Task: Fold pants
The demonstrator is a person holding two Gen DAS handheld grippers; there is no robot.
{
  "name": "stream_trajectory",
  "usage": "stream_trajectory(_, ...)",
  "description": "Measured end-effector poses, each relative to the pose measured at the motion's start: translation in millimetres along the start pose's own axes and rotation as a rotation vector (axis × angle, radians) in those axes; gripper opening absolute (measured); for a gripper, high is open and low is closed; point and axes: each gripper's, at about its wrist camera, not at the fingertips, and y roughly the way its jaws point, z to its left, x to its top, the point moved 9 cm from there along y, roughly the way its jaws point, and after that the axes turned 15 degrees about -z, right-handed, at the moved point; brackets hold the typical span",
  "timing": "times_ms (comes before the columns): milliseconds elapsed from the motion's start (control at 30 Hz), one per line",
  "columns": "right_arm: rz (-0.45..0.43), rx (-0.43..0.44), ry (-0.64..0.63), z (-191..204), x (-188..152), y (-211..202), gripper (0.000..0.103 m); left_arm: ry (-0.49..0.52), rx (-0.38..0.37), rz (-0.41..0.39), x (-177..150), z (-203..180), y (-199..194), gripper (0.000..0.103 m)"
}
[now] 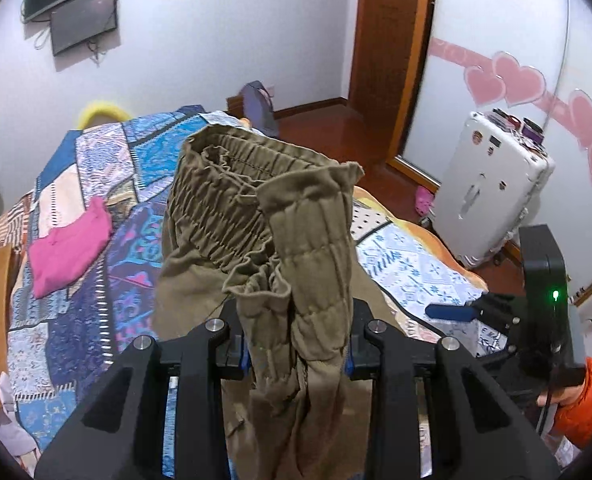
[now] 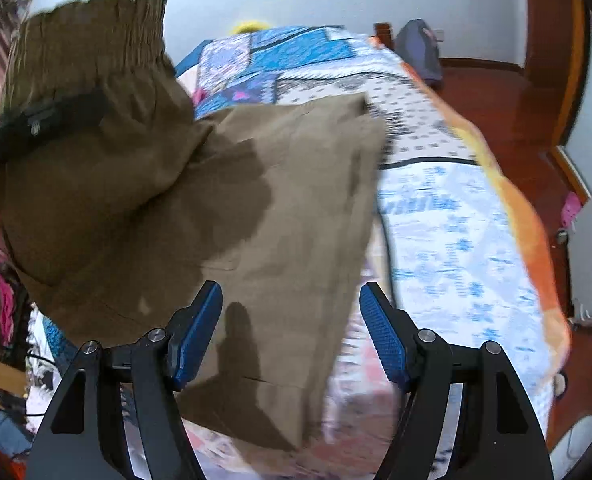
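My left claw (image 1: 296, 344) holds the pants (image 1: 264, 216) by a bunch of the elastic waistband, jaws narrow and clamped on the cloth, waist end lifted off the bed (image 1: 76, 208). My right claw (image 2: 292, 336) stands wide and empty, poised just above the flat part of the pants near the bed's right edge; nothing sits between its blue pads (image 2: 200, 336). From the right wrist view the pants (image 2: 256, 208) lie doubled: one broad panel spread along the bed (image 2: 455, 220), the raised waist part draping over its left side. Judgement: the fold is midway. The legs look laid together and flat, but the waist end is not yet set down, so the final fold and smoothing remain. A pink garment (image 1: 68, 244) lies apart, toward the bed's left edge, untouched. Right view is blurred; seam detail unreadable.
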Motion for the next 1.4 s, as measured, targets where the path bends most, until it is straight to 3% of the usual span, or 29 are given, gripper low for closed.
stream_trajectory(233, 0.069, -0.041, 0.018, -24, -25, 13, 0.069, 0.004, -0.052, 0.045, -12, -26, 16, 0.032)
stream_trajectory(733, 0.055, -0.030, 0.014, -22, -29, 15, 0.067, 0.066, -0.129, 0.180, -60, -71, 48, 0.032)
stream_trajectory(900, 0.067, -0.068, -0.029, -30, -25, 3, 0.067, 0.056, -0.143, 0.194, -72, -73, 50, 0.035)
stream_trajectory(933, 0.064, -0.075, -0.034, -34, -24, 0, 0.067, 0.055, -0.143, 0.194, -72, -73, 50, 0.039)
stream_trajectory(1000, 0.056, -0.101, -0.031, -44, -20, -6, 0.067, 0.029, -0.171, 0.211, -73, -76, 49, 0.061)
stream_trajectory(1033, 0.049, -0.118, -0.026, -50, -17, -11, 0.067, 0.002, -0.188, 0.231, -76, -78, 50, 0.084)
stream_trajectory(1067, 0.043, -0.128, -0.018, -55, -15, -15, 0.067, -0.030, -0.213, 0.244, -78, -80, 49, 0.090)
stream_trajectory(1300, -0.022, -0.170, 0.017, -72, 4, -40, 0.067, -0.075, -0.197, 0.271, -75, -71, 32, 0.090)
stream_trajectory(1400, -0.059, -0.169, 0.014, -69, 17, -49, 0.067, -0.100, -0.189, 0.232, -61, -56, 16, 0.090)
